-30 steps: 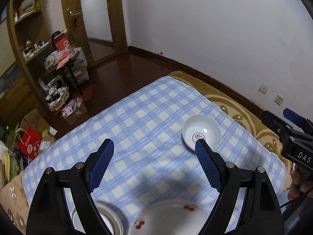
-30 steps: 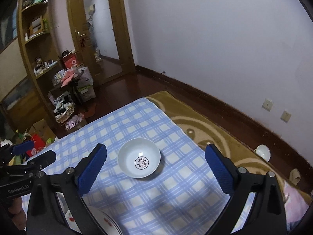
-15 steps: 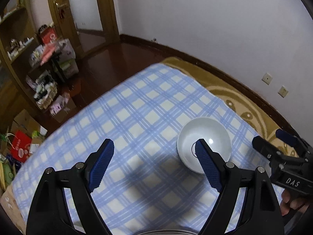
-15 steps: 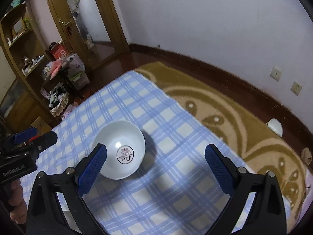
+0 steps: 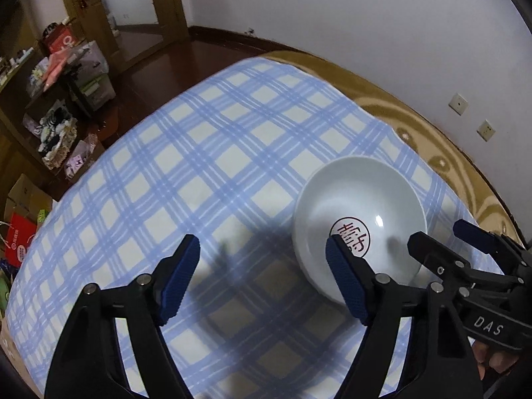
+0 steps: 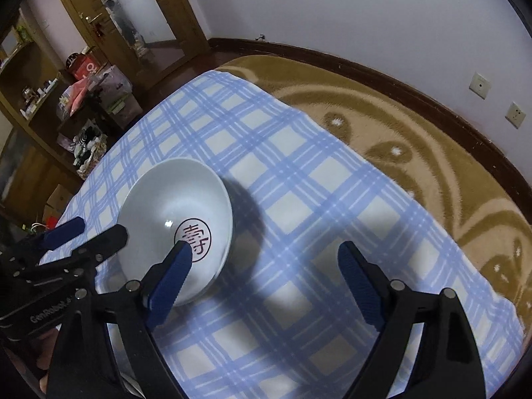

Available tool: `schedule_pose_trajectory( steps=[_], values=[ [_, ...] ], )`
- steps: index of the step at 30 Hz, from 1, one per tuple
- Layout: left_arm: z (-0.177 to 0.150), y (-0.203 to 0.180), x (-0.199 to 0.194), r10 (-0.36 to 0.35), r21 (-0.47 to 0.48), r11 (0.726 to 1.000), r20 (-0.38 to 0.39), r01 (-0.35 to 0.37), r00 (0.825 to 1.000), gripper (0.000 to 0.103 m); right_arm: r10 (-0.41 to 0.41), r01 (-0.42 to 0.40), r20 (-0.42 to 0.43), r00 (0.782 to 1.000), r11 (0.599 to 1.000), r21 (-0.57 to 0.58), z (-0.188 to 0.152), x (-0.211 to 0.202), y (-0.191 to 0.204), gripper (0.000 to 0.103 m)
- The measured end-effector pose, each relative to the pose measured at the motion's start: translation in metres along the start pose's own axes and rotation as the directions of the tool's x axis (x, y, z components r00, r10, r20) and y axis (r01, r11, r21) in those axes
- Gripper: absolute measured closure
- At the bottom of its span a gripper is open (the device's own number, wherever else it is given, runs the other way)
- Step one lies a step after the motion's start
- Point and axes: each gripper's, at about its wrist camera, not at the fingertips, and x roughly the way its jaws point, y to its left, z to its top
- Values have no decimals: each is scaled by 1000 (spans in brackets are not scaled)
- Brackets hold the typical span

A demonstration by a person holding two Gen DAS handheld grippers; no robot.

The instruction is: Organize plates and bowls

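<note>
One white bowl (image 5: 359, 199) with a red character inside stands upright on the blue checked cloth (image 5: 199, 166). My left gripper (image 5: 262, 279) hangs low over the bowl's left side. Its right finger (image 5: 345, 282) is over the bowl's inside and its left finger is over the cloth; the jaws are closing, with the pads clear of the wall between them. My right gripper (image 6: 266, 279) straddles the right wall of the bowl (image 6: 166, 206) the same way, also closing with nothing pressed. Each gripper shows in the other's view: the right gripper (image 5: 440, 232) and the left gripper (image 6: 96, 232).
A brown patterned rug (image 6: 415, 166) lies beyond the cloth towards the wall. Wooden shelves and boxes (image 5: 66, 76) crowd the floor at the left, beside a wooden door. A person's hand (image 5: 492, 359) holds the right gripper at the frame's edge.
Both grippers have come down onto the bowl, which now looks much larger. Both pairs of jaws have narrowed a little. The plate and second bowl at the left view's bottom edge have left the frame.
</note>
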Motion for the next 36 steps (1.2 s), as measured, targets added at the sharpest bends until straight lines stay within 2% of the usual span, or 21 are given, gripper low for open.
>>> schedule_pose_trajectory(
  steps=[2, 4, 6, 8, 10, 12, 13, 16, 18, 20, 25, 29, 34, 36],
  values=[
    [2, 0, 7, 3, -10, 1000, -10, -3, 1000, 33, -3, 3, -10, 1000, 1000, -2, 0, 5, 0, 14],
    [4, -1, 12, 9, -12, 1000, 11, -9, 1000, 34, -9, 9, -26, 1000, 1000, -5, -1, 9, -1, 27],
    [6, -1, 19, 21, -14, 1000, 2, -21, 1000, 49, -7, 7, -43, 999, 1000, -8, -3, 14, -1, 29],
    [6, -1, 23, -32, -21, 999, -21, 32, 999, 59, 26, -26, -57, 998, 1000, 5, -5, 18, -2, 37],
    [7, -2, 23, -55, -29, 998, -23, 54, 998, 65, 55, -55, -62, 997, 998, 6, -5, 19, 0, 54],
    [7, -4, 22, -89, -31, 996, -29, 88, 996, 81, 79, -79, -66, 995, 997, 3, -6, 19, 3, 66],
    [6, -5, 21, -104, -35, 994, -33, 103, 994, 84, 95, -95, -70, 993, 995, 2, -6, 20, 5, 75],
    [4, -10, 17, -123, -21, 992, -28, 123, 992, 92, 92, -95, -71, 993, 995, -42, -9, 19, 14, 90],
    [1, -13, 15, -116, -6, 993, -26, 116, 993, 97, 63, -68, -69, 996, 995, -69, -11, 19, 21, 90],
    [-2, -14, 14, -100, -7, 995, -25, 100, 995, 96, 59, -64, -65, 996, 995, -75, -12, 17, 22, 91],
    [-8, -7, 7, -147, -63, 988, -50, 144, 988, 98, 70, -74, -56, 996, 995, -73, -16, 8, 19, 94],
    [-21, -9, -2, -119, -68, 991, -61, 115, 991, 96, 47, -51, -39, 998, 994, -98, -19, -3, 25, 94],
    [-35, 1, -20, -159, -134, 979, -59, 151, 985, 95, 52, -52, -3, 999, 993, -106, -20, -26, 33, 95],
    [-38, 2, -29, -145, -129, 982, -53, 137, 988, 96, 45, -45, -5, 999, 990, -130, -23, -32, 39, 95]
  ],
)
